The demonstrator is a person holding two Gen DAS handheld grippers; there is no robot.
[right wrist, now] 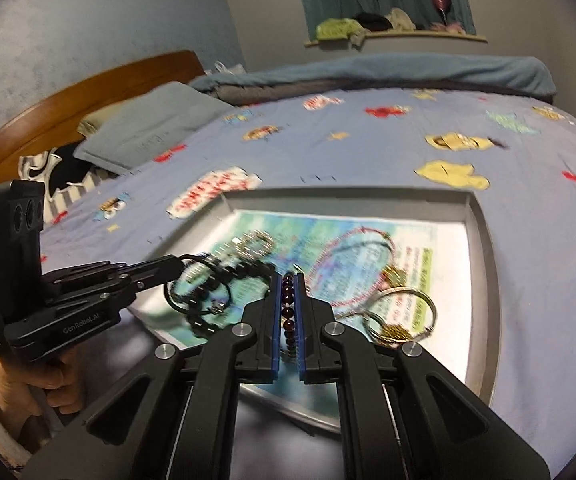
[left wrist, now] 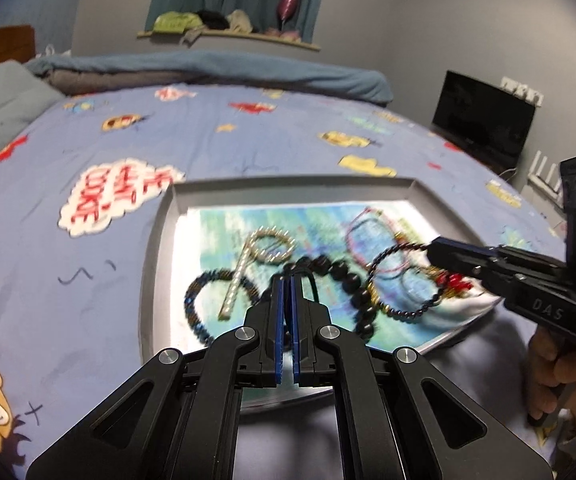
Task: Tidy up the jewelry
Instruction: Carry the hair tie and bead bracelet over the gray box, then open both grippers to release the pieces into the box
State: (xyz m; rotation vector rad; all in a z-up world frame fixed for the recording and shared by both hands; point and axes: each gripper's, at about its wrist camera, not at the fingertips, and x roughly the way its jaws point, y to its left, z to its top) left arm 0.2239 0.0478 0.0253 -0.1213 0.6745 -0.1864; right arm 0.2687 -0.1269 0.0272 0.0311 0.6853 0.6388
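Note:
A grey tray [left wrist: 160, 240] [right wrist: 484, 240] lined with a printed sheet lies on the bed and holds several bracelets. My left gripper [left wrist: 287, 280] [right wrist: 184, 264] is shut on a thin black cord loop joined to the large black bead bracelet [left wrist: 348, 276] [right wrist: 248, 270]. My right gripper [right wrist: 288, 280] [left wrist: 432, 248] is shut on a small dark bead bracelet [left wrist: 388, 264] [right wrist: 288, 304], lifted over the tray. A silver crystal bracelet [left wrist: 268, 246], a dark blue bead bracelet [left wrist: 192, 304], a pink cord bracelet [right wrist: 352, 264] and metal rings with gold charms [right wrist: 404, 312] lie in the tray.
The bed has a blue cartoon-print sheet [left wrist: 88, 140], a grey pillow [right wrist: 156, 124] and a wooden headboard [right wrist: 68, 96] at its far end. A dark monitor [left wrist: 484, 120] stands to the right of the bed. A shelf with clutter [left wrist: 228, 28] is on the back wall.

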